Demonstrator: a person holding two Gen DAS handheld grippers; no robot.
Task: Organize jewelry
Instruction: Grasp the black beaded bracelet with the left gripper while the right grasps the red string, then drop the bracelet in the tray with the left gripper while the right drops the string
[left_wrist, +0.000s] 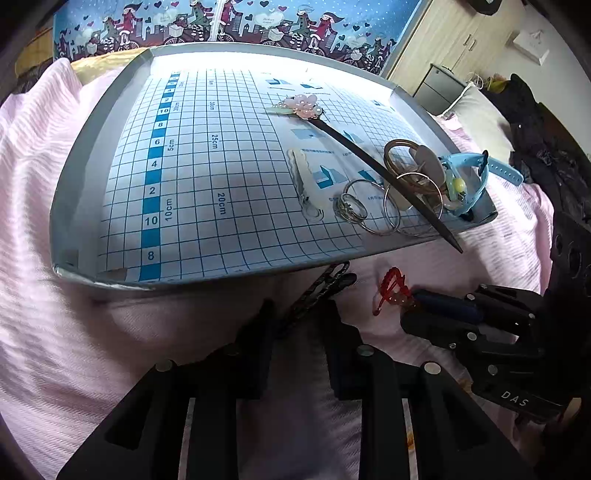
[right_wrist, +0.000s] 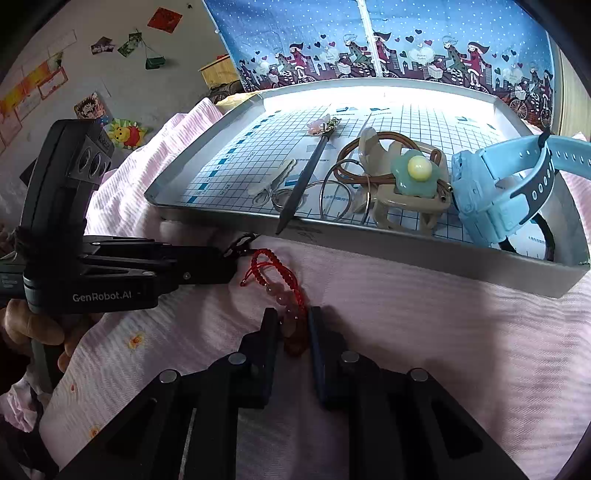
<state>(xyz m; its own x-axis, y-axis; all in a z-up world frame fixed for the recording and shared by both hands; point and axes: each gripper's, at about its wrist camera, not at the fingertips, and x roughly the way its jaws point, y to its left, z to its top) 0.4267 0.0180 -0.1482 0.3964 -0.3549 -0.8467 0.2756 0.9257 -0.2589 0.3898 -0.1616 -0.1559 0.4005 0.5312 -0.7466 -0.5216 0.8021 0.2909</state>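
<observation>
A bed (right_wrist: 424, 332) under a pink ribbed blanket (left_wrist: 74, 295) carried a grey tray (right_wrist: 406, 254); just before it lay a red beaded bracelet (right_wrist: 275, 280) and a dark clip (left_wrist: 325, 284).

The gridded mat (left_wrist: 207, 177) lining the tray is printed with a blue ruler strip numbered 10, 8, 6, 4, 2, 10, 8, and with the marks "5cm", "10cm", "20cm", "25cm" and "30cm". The right gripper (left_wrist: 436, 314) carries the letters "DAS" on its body. The left gripper (right_wrist: 225, 266) bears the white brand name "GenRobot.AI".
</observation>
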